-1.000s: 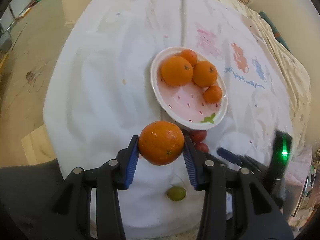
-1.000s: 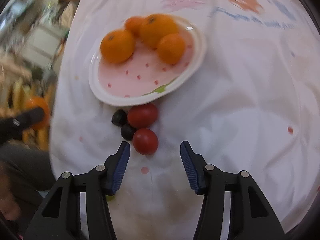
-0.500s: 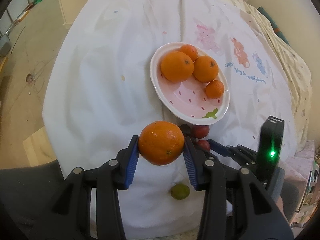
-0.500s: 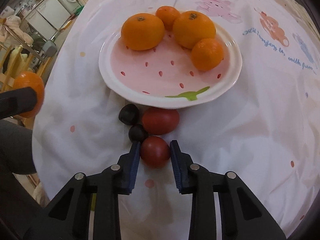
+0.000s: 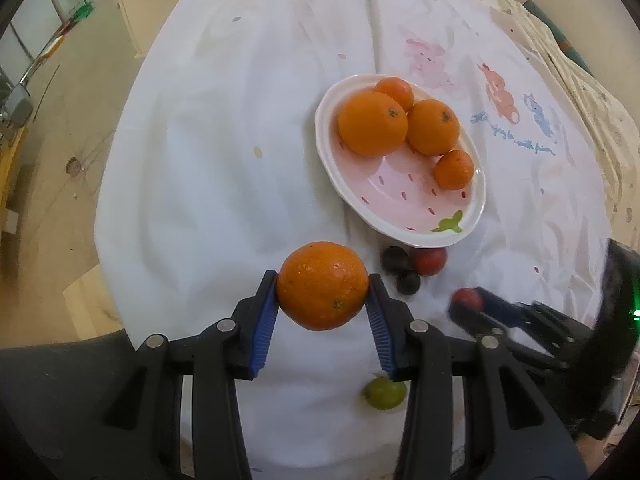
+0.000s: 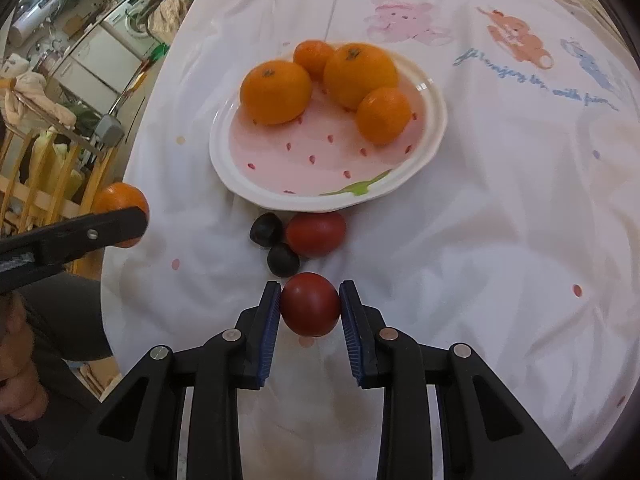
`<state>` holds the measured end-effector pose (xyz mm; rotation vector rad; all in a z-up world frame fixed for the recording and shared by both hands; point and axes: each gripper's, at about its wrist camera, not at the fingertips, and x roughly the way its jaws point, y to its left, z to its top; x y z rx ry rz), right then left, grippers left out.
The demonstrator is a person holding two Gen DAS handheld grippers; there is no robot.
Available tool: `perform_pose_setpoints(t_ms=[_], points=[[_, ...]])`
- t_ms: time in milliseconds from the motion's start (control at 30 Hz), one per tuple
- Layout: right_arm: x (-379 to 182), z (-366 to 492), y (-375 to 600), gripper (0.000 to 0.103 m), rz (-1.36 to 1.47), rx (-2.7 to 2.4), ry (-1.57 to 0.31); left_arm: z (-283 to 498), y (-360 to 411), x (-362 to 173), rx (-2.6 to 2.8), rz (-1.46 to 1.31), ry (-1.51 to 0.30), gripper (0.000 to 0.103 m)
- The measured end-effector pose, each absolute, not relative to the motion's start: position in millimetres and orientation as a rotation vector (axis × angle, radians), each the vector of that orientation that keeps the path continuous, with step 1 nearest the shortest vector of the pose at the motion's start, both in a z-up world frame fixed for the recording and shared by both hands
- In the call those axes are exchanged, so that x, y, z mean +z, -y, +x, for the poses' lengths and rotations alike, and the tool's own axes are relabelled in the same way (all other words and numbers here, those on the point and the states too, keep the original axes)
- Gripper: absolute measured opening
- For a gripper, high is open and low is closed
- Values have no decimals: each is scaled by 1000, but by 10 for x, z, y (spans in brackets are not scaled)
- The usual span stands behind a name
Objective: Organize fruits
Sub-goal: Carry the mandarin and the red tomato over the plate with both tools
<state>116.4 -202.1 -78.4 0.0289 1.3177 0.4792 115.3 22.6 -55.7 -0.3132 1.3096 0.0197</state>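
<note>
My left gripper (image 5: 323, 300) is shut on a large orange (image 5: 322, 285), held above the white cloth near the table's front edge. My right gripper (image 6: 309, 311) is shut on a small red fruit (image 6: 310, 304), lifted a little off the cloth. In the left wrist view that red fruit (image 5: 466, 299) shows blurred at the right gripper's tips. A pink strawberry-pattern plate (image 5: 400, 216) (image 6: 320, 168) holds several oranges (image 5: 372, 128) (image 6: 276, 92). In front of the plate lie another red fruit (image 6: 316, 234) (image 5: 430, 261) and two small dark fruits (image 6: 266, 229) (image 6: 283, 260).
A small green fruit (image 5: 384, 392) lies on the cloth near the front edge, below my left gripper. The white tablecloth (image 6: 500, 220) has cartoon prints at the far right. Floor and furniture (image 6: 60, 80) lie beyond the table's left edge. A hand (image 6: 16, 380) shows at lower left.
My right gripper came down around the nearer red fruit, shut on it, then lifted it off the cloth. The left gripper kept still with the orange.
</note>
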Motion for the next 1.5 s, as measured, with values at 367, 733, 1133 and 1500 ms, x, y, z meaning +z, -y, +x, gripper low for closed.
perform_pose_setpoints(t_ms=[367,733,1133,1500], points=[[-450,1158,2330,32,96,425,-1234,1123,-265,-396,66,-260,-1191,39],[-30,1417,2687,31,235,394,-1061,1136,-129,-289,48,-209,-1120,39],[102,1781,2659,32,276,436,-999,1427,39,113,-33,-146,-1090,39],[111,2021,2563,32,263,456,-993,1873,317,4,-88,-86,-1147,39]])
